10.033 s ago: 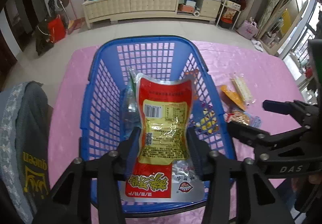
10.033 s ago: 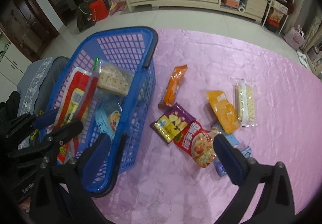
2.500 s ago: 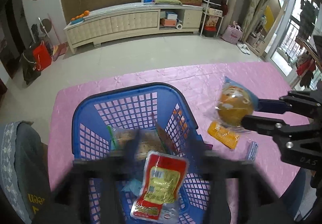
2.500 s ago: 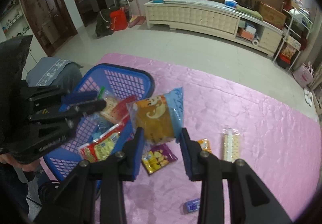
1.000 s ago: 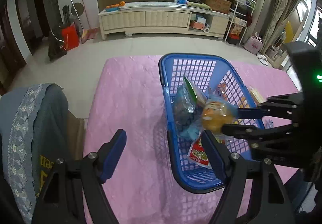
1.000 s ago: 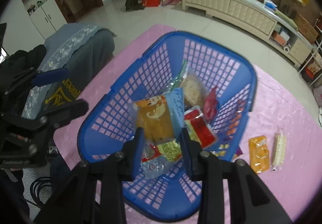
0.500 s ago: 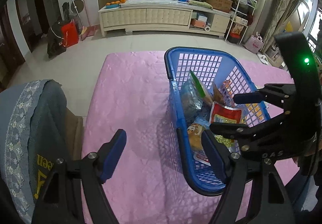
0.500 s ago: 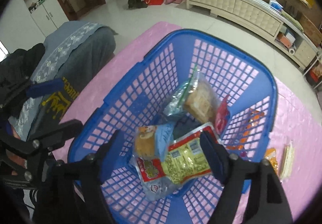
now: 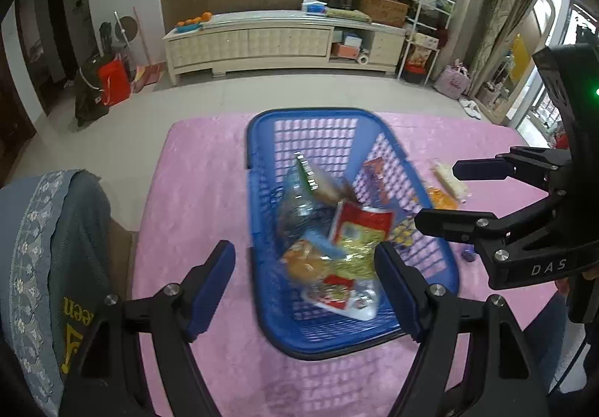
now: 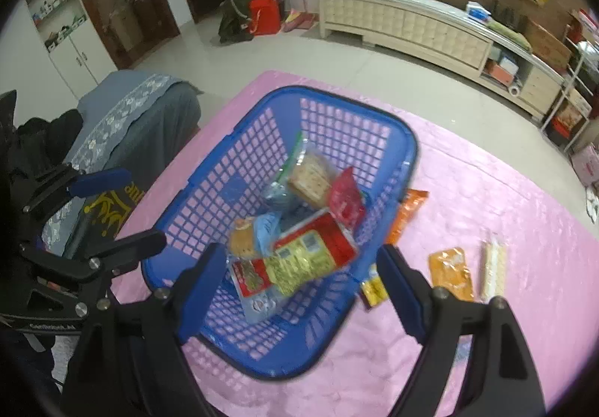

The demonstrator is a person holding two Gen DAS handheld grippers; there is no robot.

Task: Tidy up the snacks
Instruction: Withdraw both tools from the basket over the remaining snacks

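— Where do the snacks sit?

— Most lie in the blue basket (image 10: 397, 140), below and between the fingers of the right gripper (image 10: 295, 289): a red-and-yellow pouch (image 10: 310, 259), a blue-edged bun pack (image 10: 251, 233) at its left, a cracker pack (image 10: 310, 177) and a small red packet (image 10: 346, 200) farther off.

— And that gripper's jaws?

— They have just been opening and stand wide apart, with nothing between the pads.

— The other one?

— The left gripper (image 9: 303, 286) also gapes, empty, hovering over the basket's near end.

— Anything outside?

— On the pink tablecloth (image 10: 505, 200), right of the right gripper: an orange pouch (image 10: 449, 273), a pale wafer pack (image 10: 493, 267), a long orange packet (image 10: 406, 215) against the basket wall, and a yellow packet (image 10: 374, 289) beside the right finger.
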